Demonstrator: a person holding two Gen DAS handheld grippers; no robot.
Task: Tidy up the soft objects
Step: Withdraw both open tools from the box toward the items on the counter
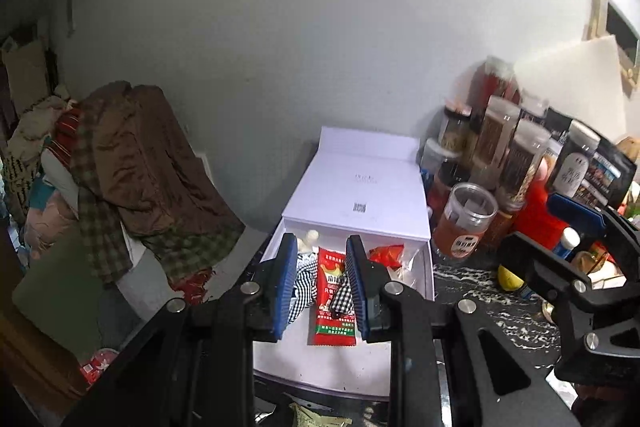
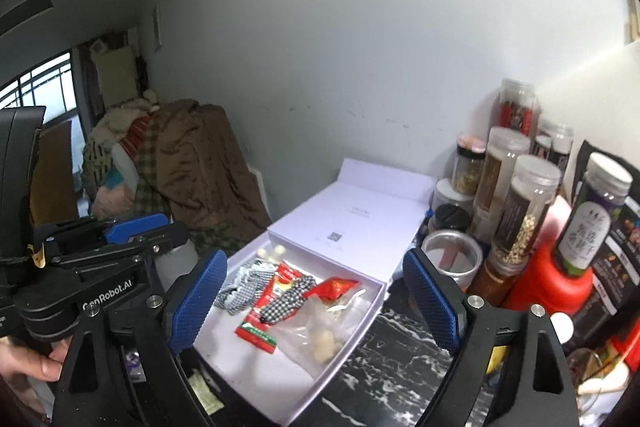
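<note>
A white box (image 1: 429, 267) (image 2: 362, 319) lies open on the dark marble counter, its lid folded back. Inside lie a black-and-white checked soft toy (image 1: 305, 283) (image 2: 280, 301), a long red snack packet (image 1: 331, 301) (image 2: 262, 315), a small red packet (image 1: 386, 254) (image 2: 334, 287) and a clear bag (image 2: 324, 331). My left gripper (image 1: 320, 291) is open above the box, its fingers on either side of the toy and packet, holding nothing. My right gripper (image 2: 316, 305) is wide open above the box's near right side, empty. It also shows in the left wrist view (image 1: 576, 239).
Several jars and bottles (image 1: 496, 163) (image 2: 516, 199) crowd the counter right of the box, with a red container (image 2: 556, 279). A pile of brown and checked clothes (image 1: 140, 179) (image 2: 192, 163) lies left of the counter. A wall stands behind.
</note>
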